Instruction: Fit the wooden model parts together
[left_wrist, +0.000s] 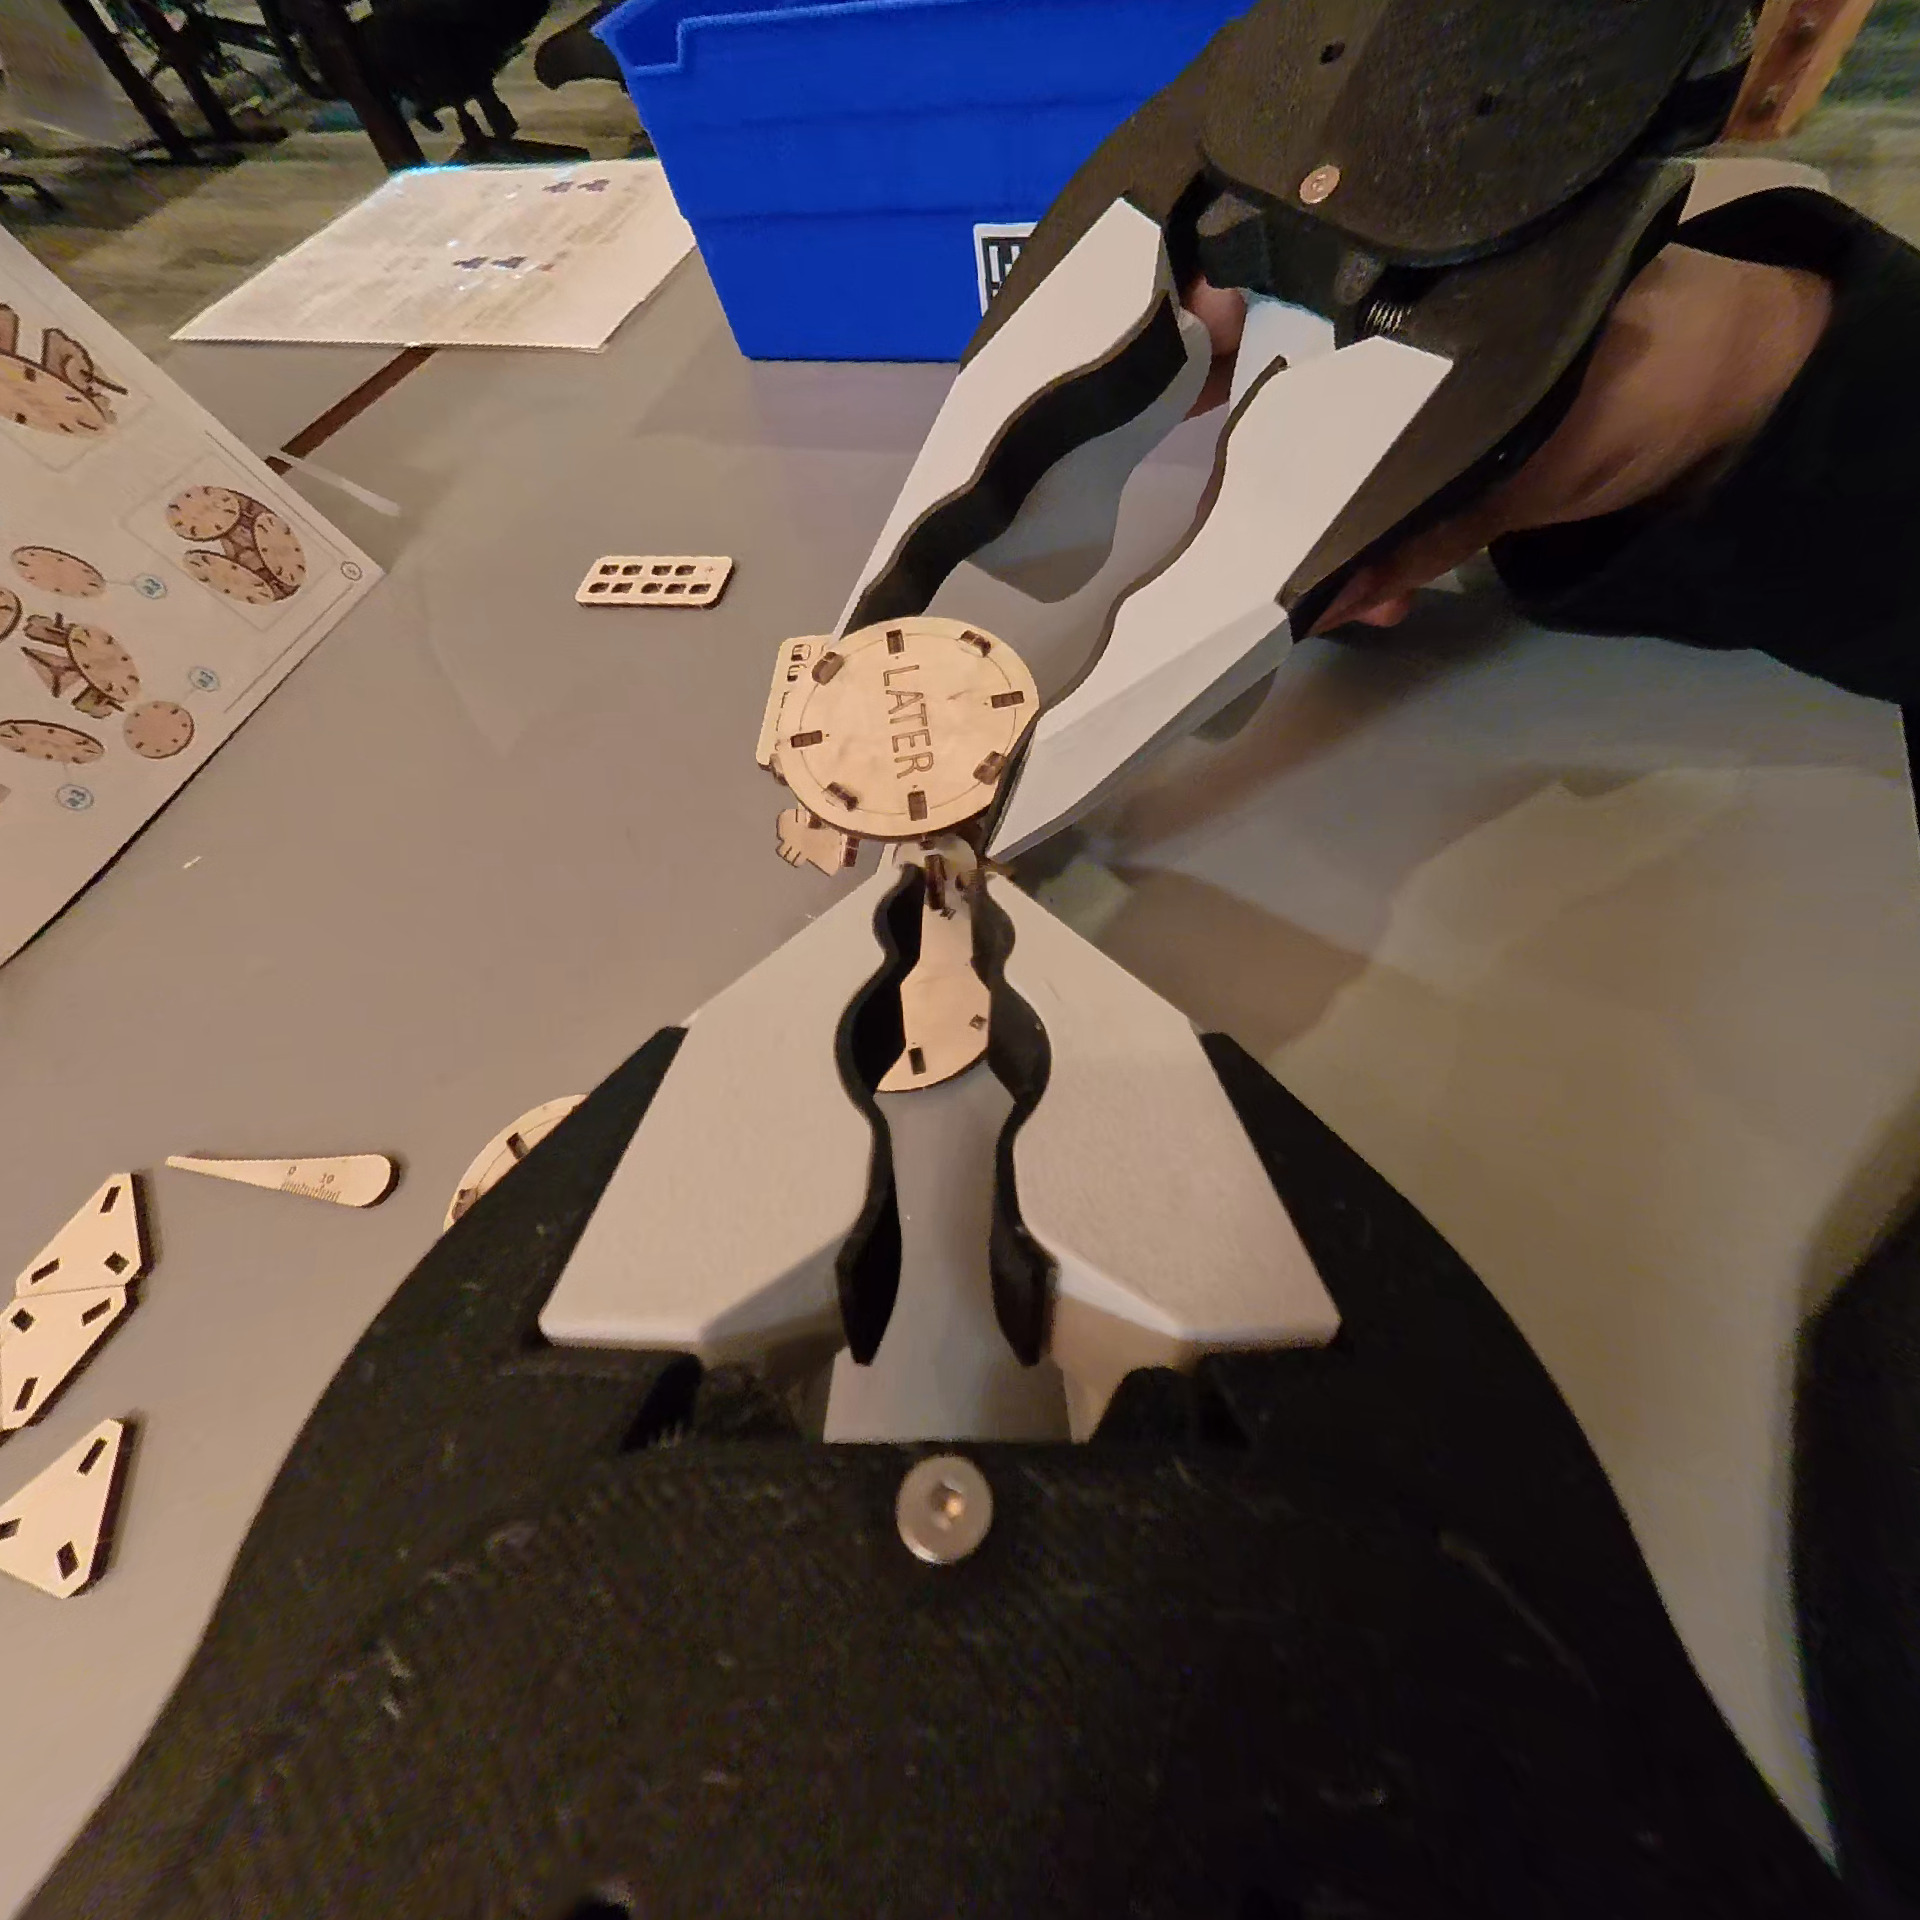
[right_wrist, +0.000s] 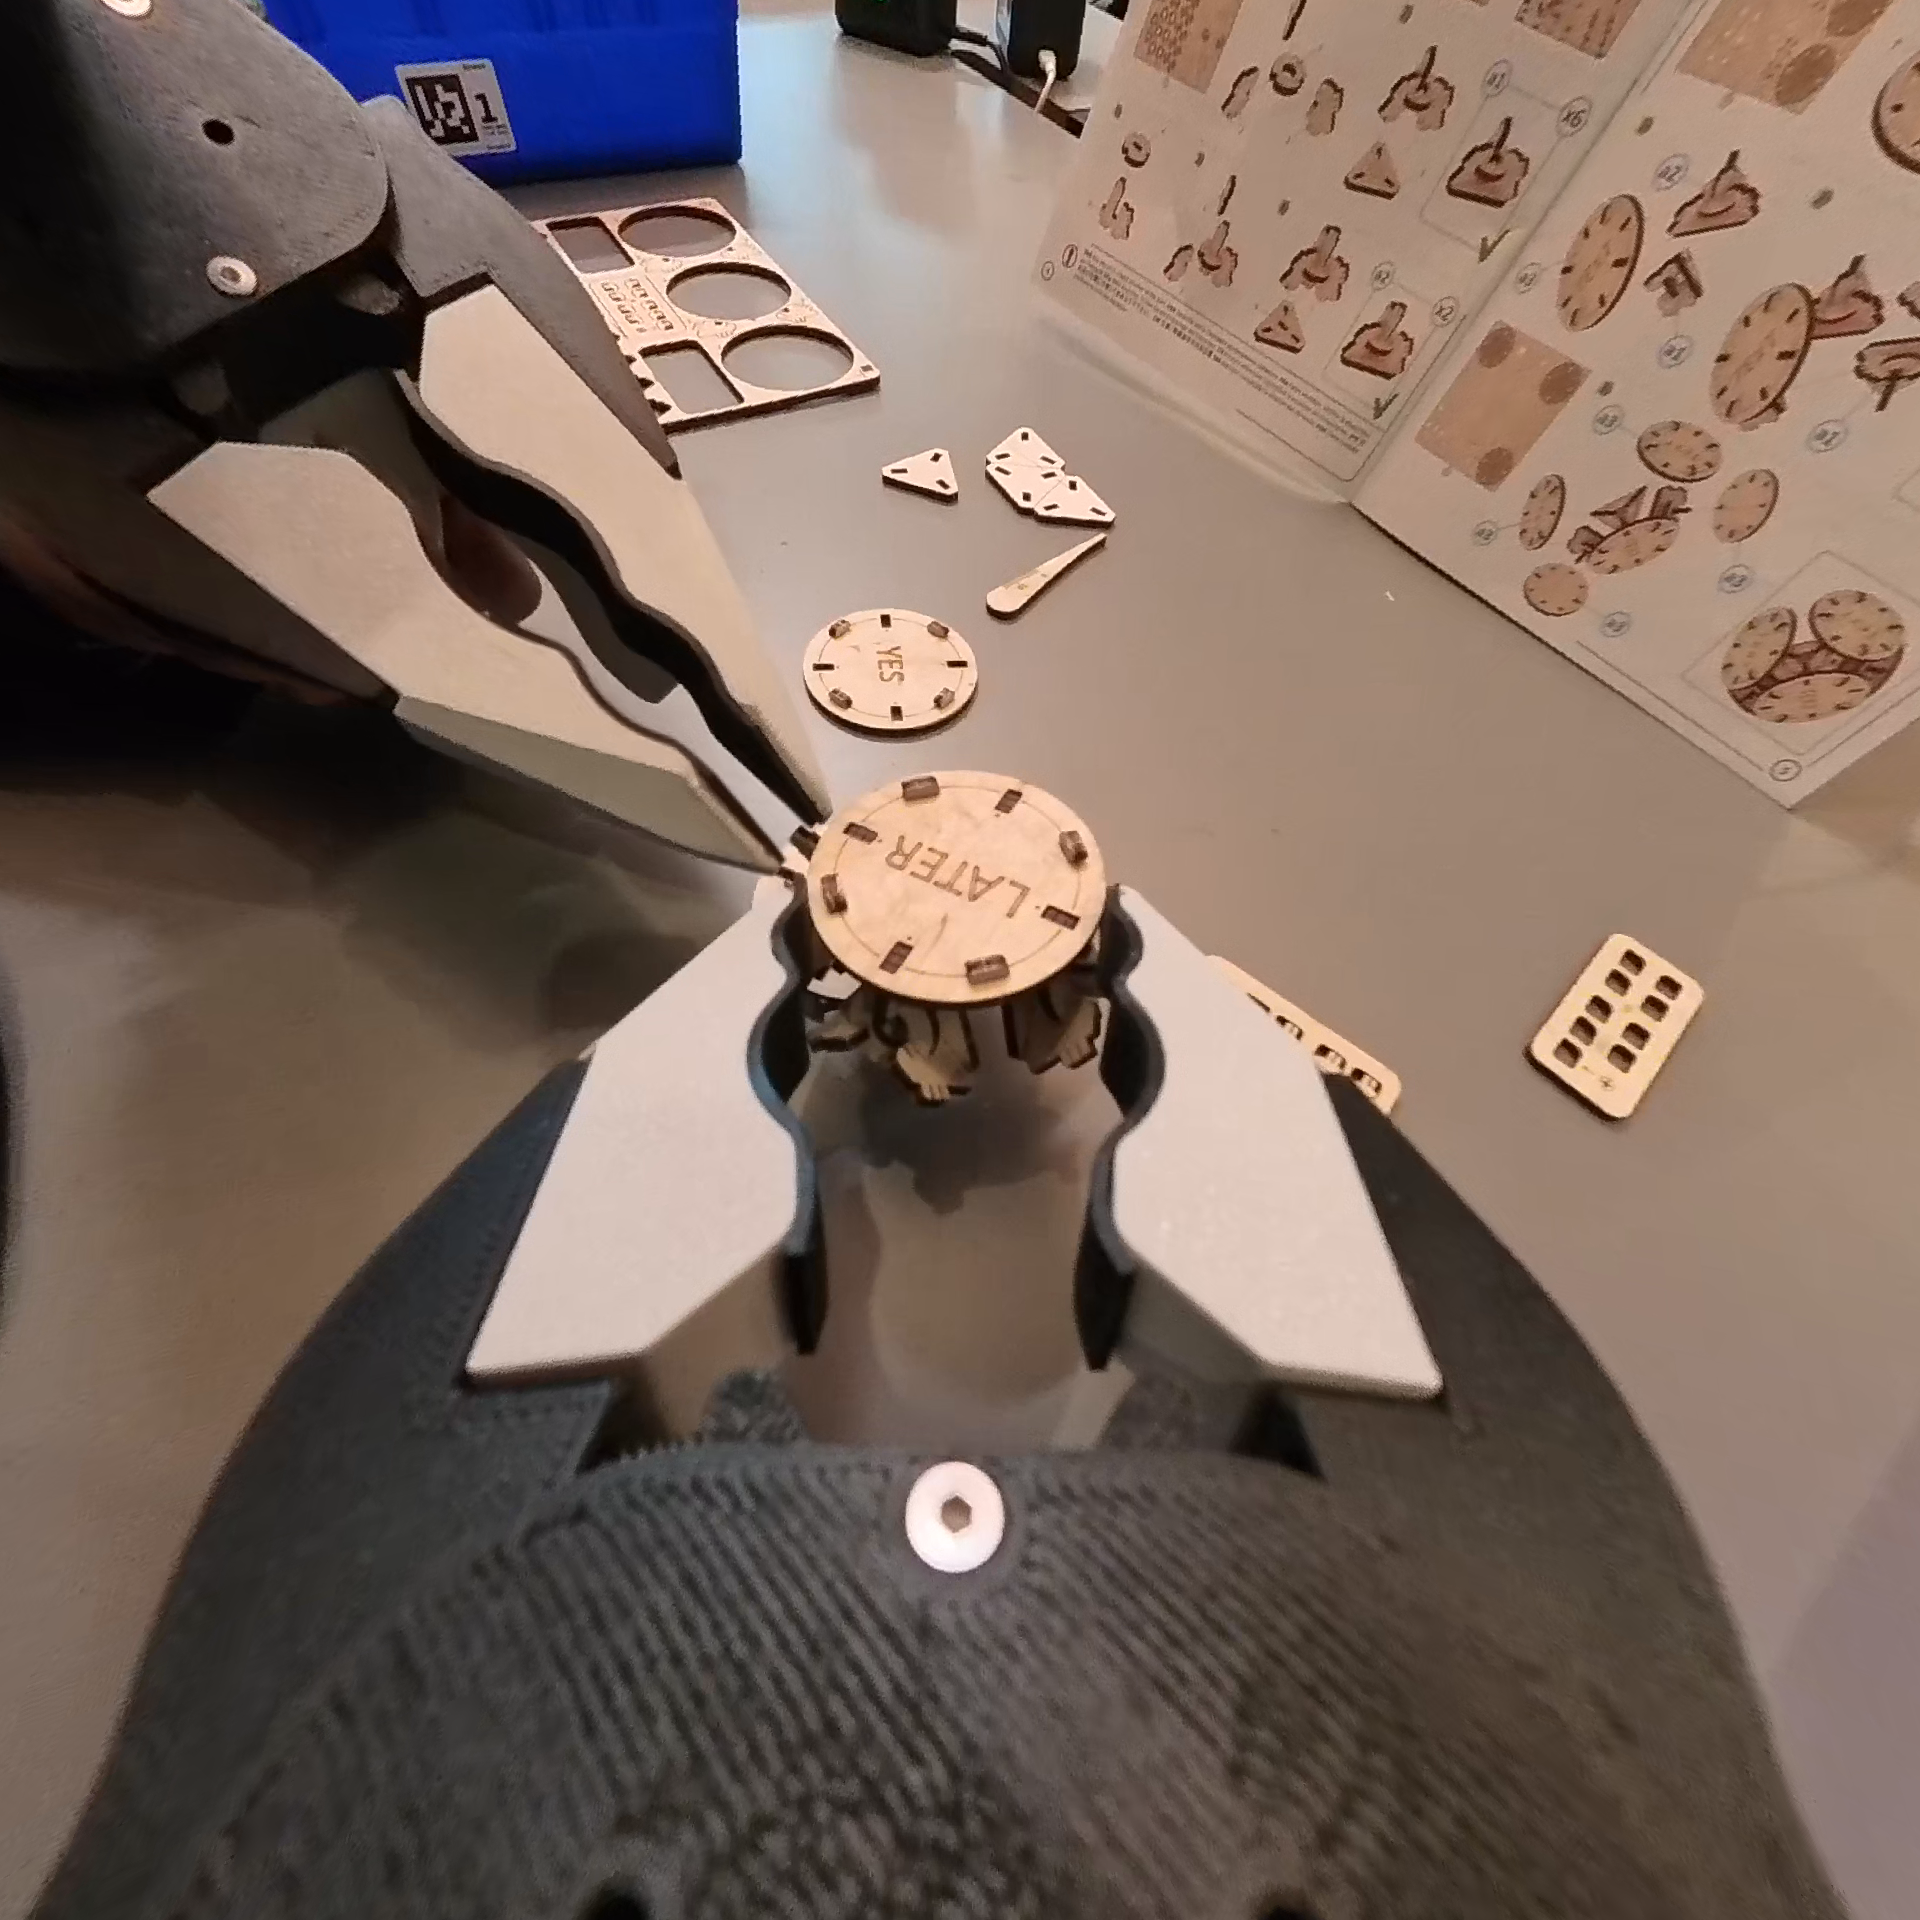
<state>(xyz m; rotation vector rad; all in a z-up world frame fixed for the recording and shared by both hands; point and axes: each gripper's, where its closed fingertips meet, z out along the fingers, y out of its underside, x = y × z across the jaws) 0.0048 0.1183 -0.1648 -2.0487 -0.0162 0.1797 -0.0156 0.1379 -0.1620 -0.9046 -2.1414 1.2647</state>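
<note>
A wooden assembly, a round engraved disc (right_wrist: 951, 894) on top of hand-shaped pieces (right_wrist: 935, 1039), sits between the fingers of my right gripper (right_wrist: 951, 935), which grip it below the disc. It also shows in the left wrist view (left_wrist: 904, 738), held above the grey table (left_wrist: 468, 883). My left gripper (left_wrist: 940, 883) is nearly closed on a thin slotted wooden piece (left_wrist: 935, 1008) that stands edge-on between its fingers. Its tips meet the assembly at the disc's rim. In the right wrist view the left gripper (right_wrist: 784, 847) reaches in from the upper left, its tips at a small tab by the rim.
A blue bin (left_wrist: 831, 208) stands at the back. An instruction sheet (right_wrist: 1558, 364) lies to one side. On the table lie another round disc (right_wrist: 890, 670), triangular pieces (right_wrist: 1039, 478), a pointer piece (right_wrist: 1044, 577), a slotted rectangular plate (right_wrist: 1616, 1039) and a punched-out wooden frame (right_wrist: 717, 312). The right tips stand about 15 cm off the slotted rectangular plate (right_wrist: 1616, 1039). It turns up in the left wrist view (left_wrist: 670, 575) as well.
</note>
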